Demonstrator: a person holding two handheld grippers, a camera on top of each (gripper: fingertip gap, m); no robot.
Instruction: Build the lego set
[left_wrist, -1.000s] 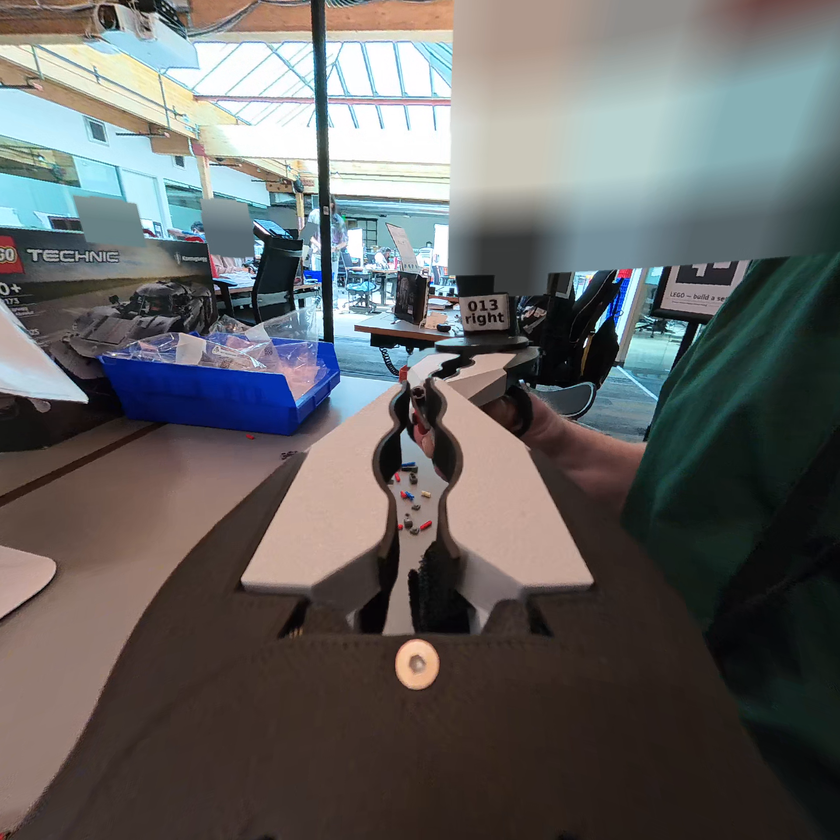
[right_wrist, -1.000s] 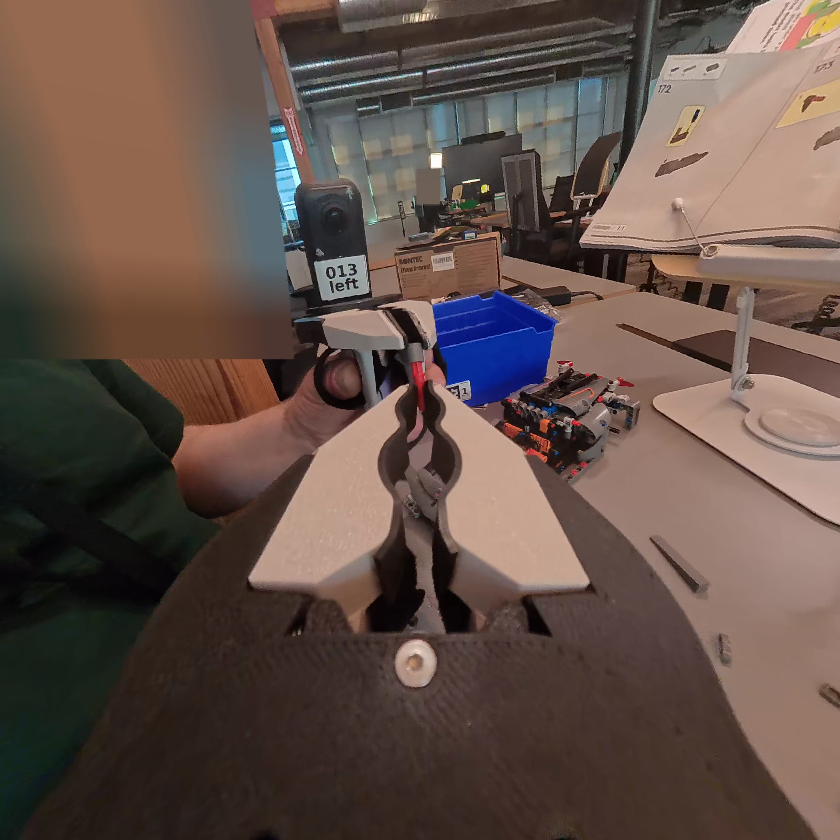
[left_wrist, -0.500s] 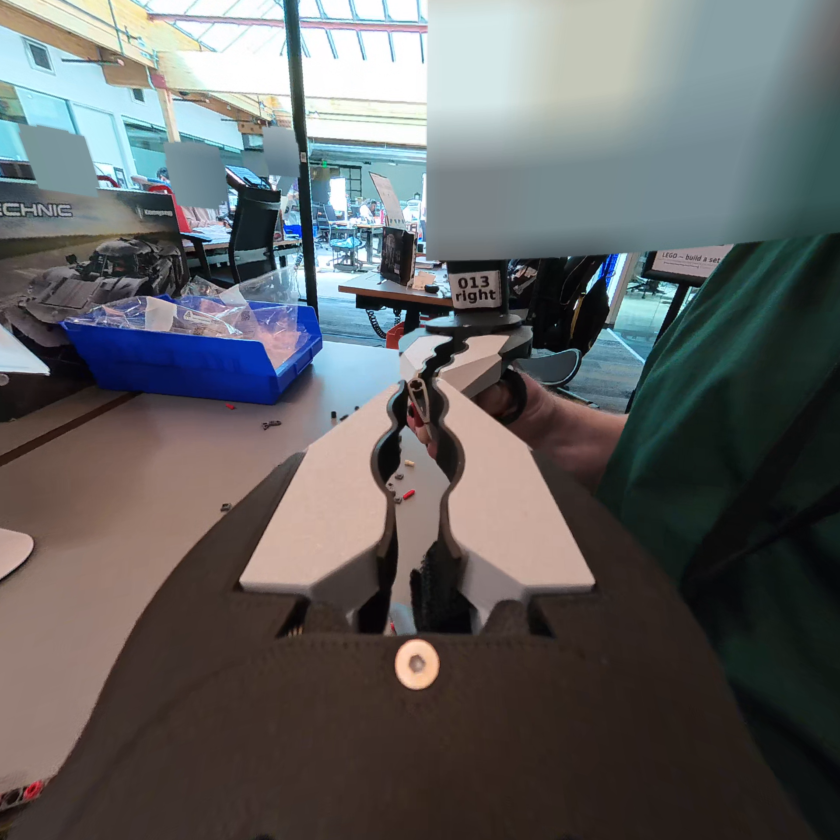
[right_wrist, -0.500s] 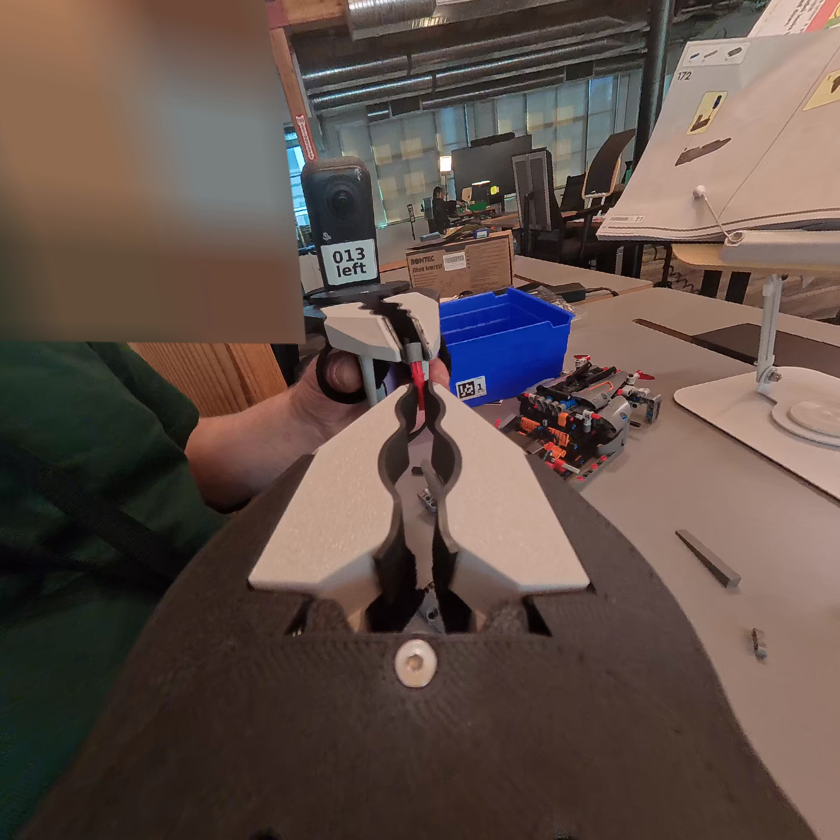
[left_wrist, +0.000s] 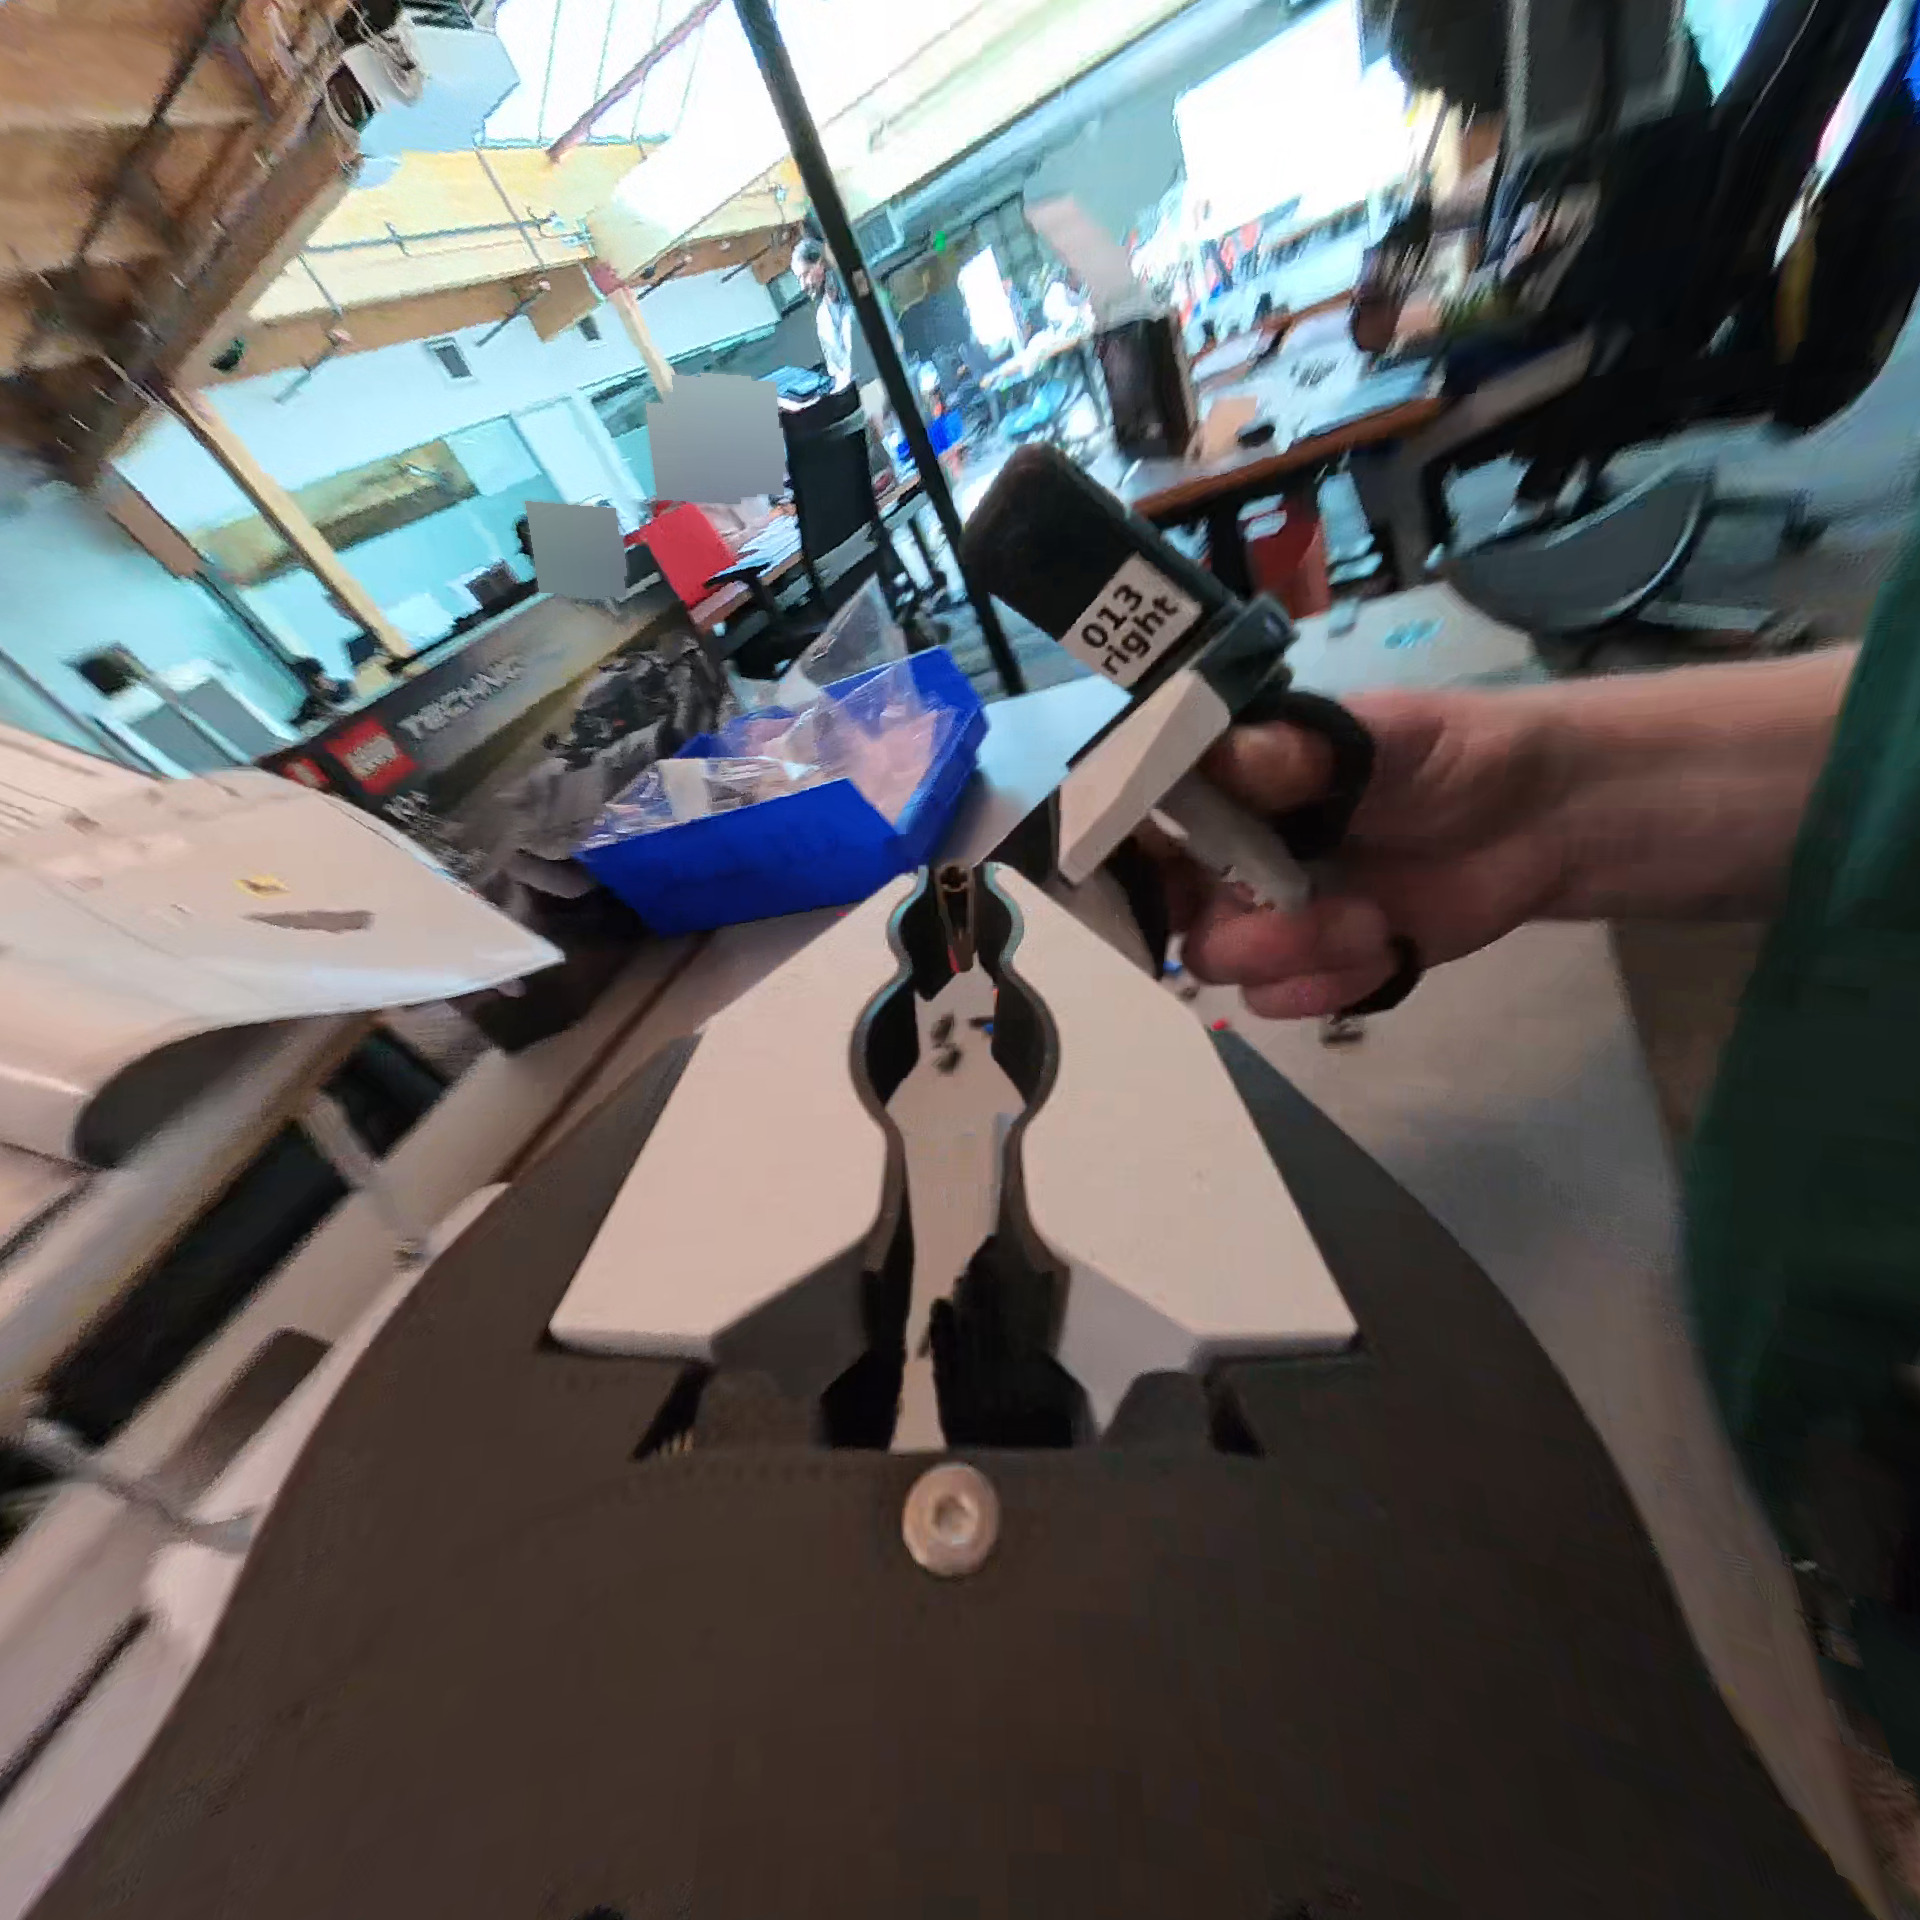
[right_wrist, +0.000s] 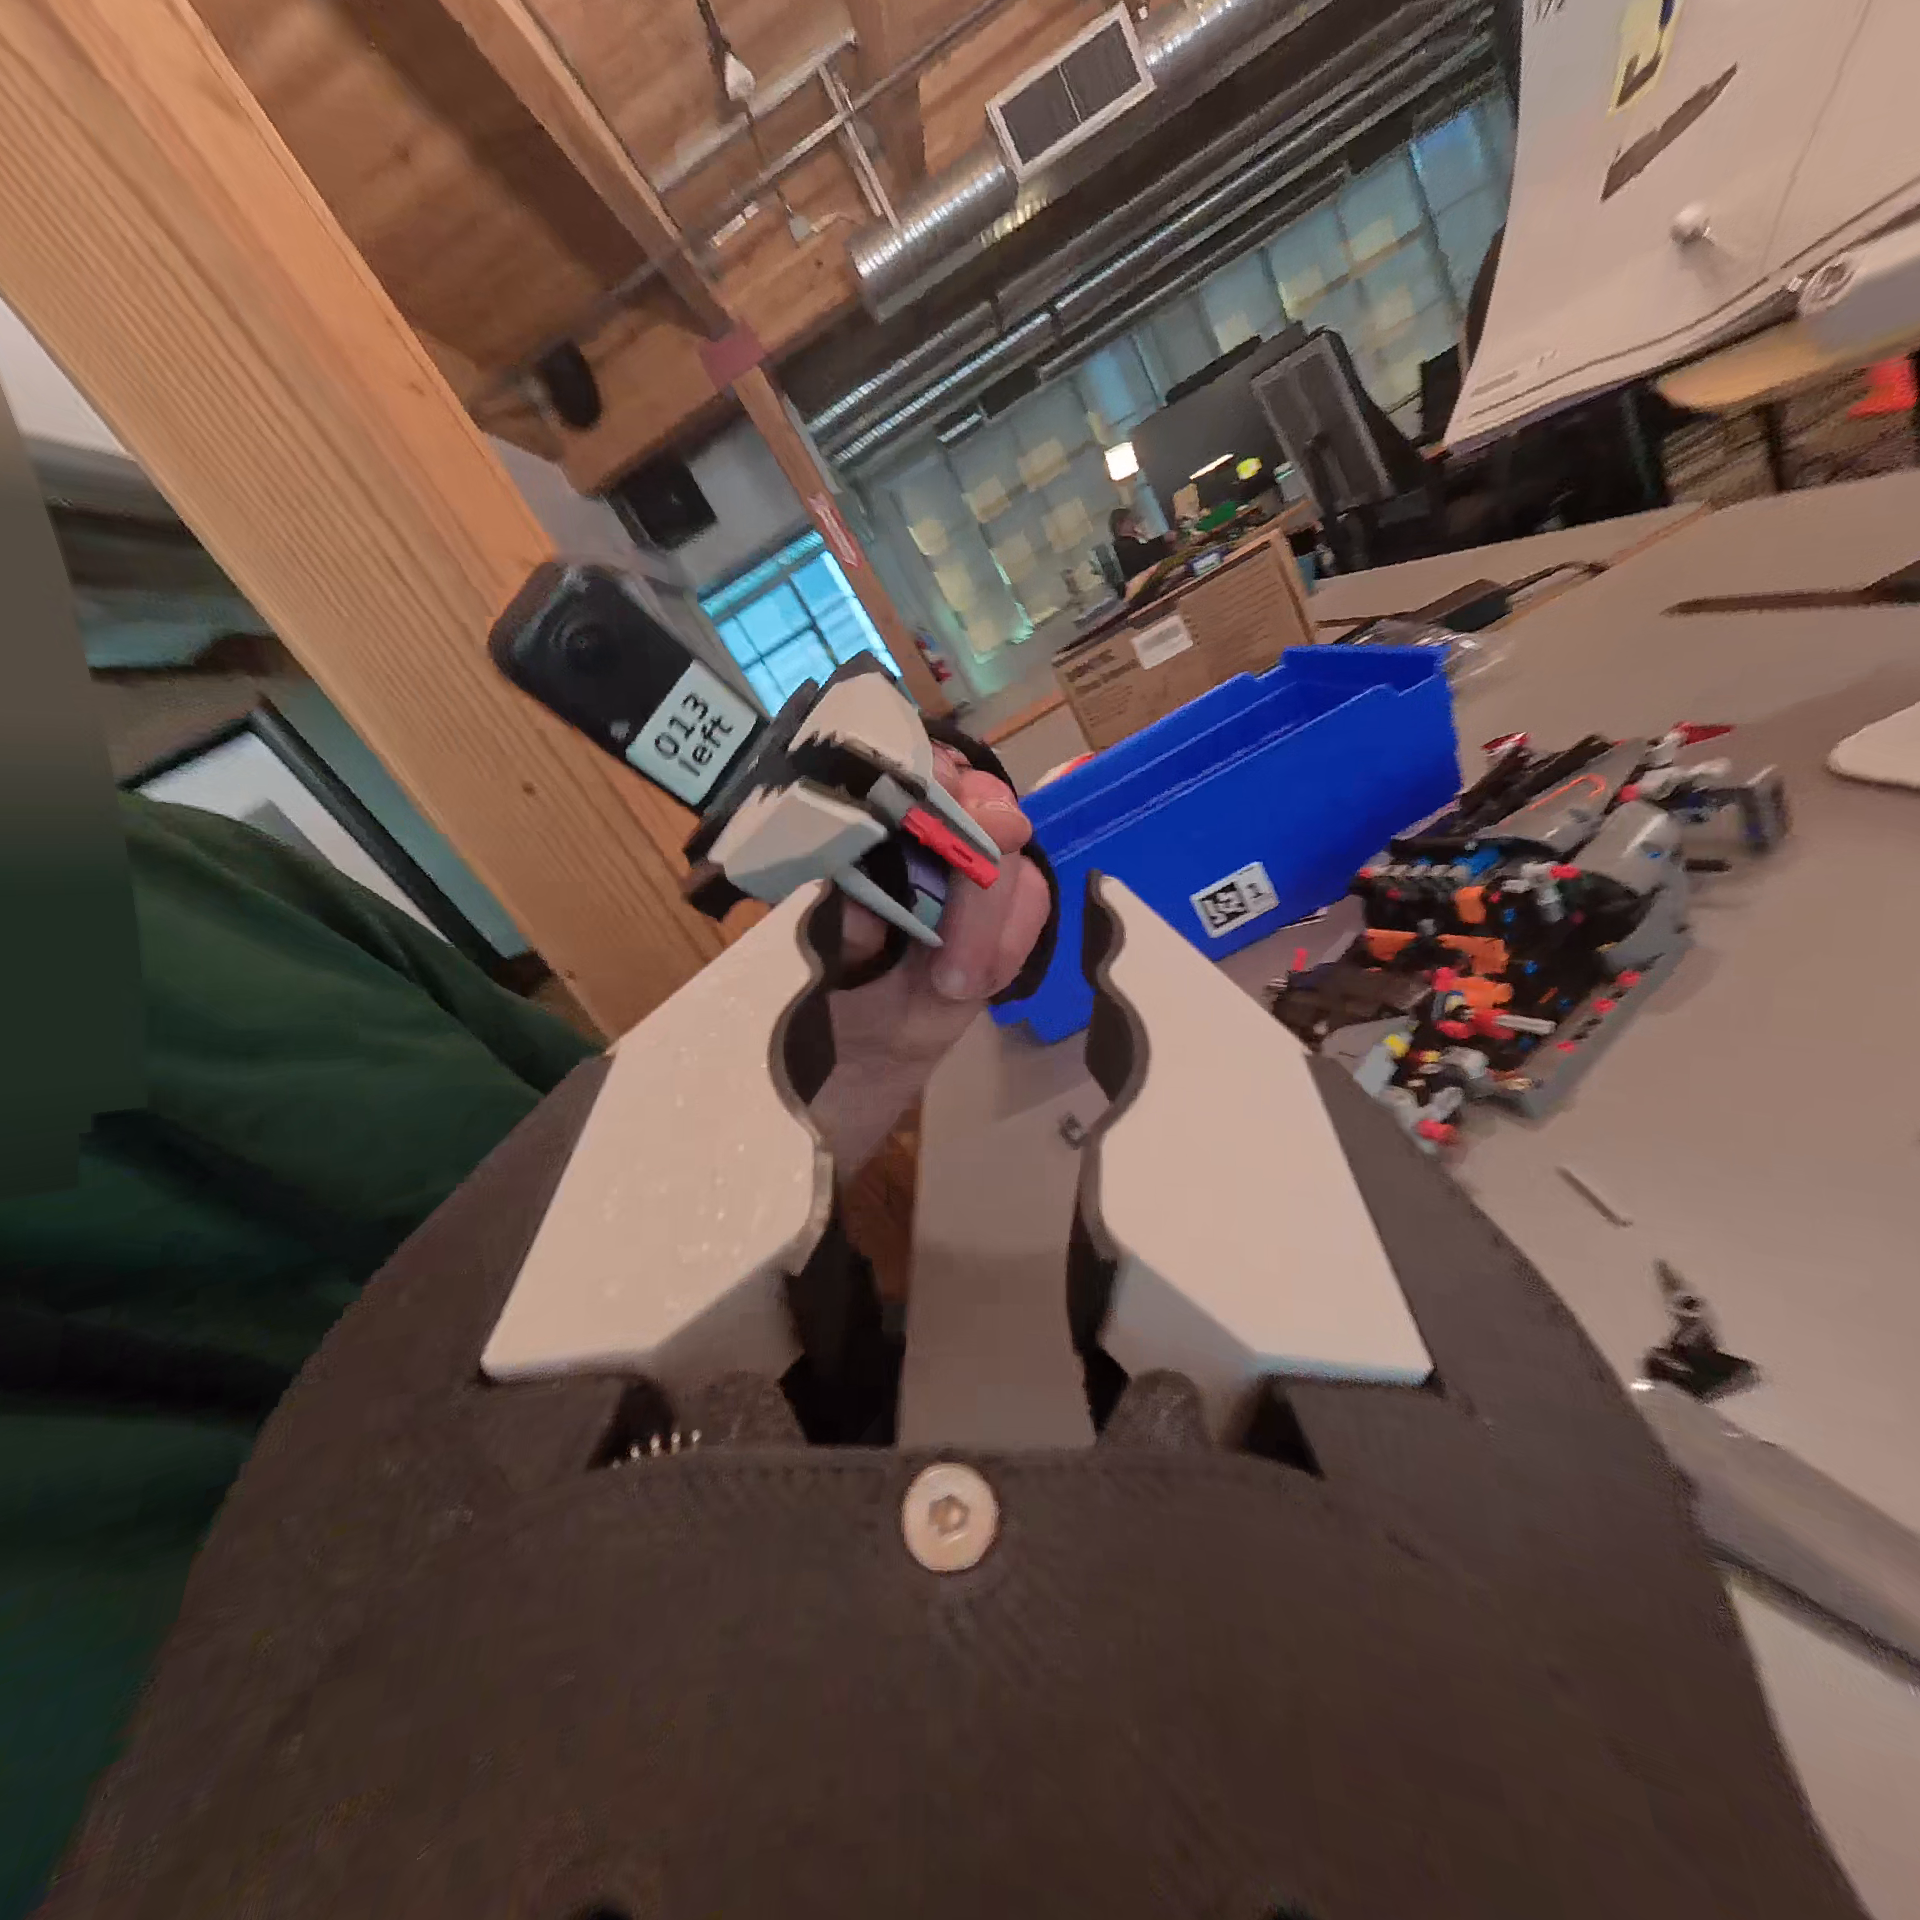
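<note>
My left gripper (left_wrist: 952, 896) is shut on a small grey and red Lego piece (left_wrist: 950, 920) and holds it above the table. The same piece (right_wrist: 940, 836) shows red between the left gripper's fingers in the right wrist view. My right gripper (right_wrist: 956, 914) is open and empty, with its fingers wide apart, just below and in front of the left gripper. The partly built Lego vehicle (right_wrist: 1507, 935), dark with orange and red parts, lies on the grey table (right_wrist: 1662, 1091) to the right.
An empty blue bin (right_wrist: 1247, 790) stands behind the vehicle. Another blue bin (left_wrist: 790, 842) holds plastic bags, with the Lego box (left_wrist: 499, 717) behind it. The instruction book (left_wrist: 208, 904) sits on a stand at the left. Loose small pieces (left_wrist: 945, 1029) lie on the table. My left and right fingertips are right by each other. Left tips and right tips are each some 25 cm from the partly built Lego vehicle (right_wrist: 1507, 935).
My right gripper has opened and drawn back from the piece, which stays in my left gripper. Both grippers have tilted and both views have swung.
</note>
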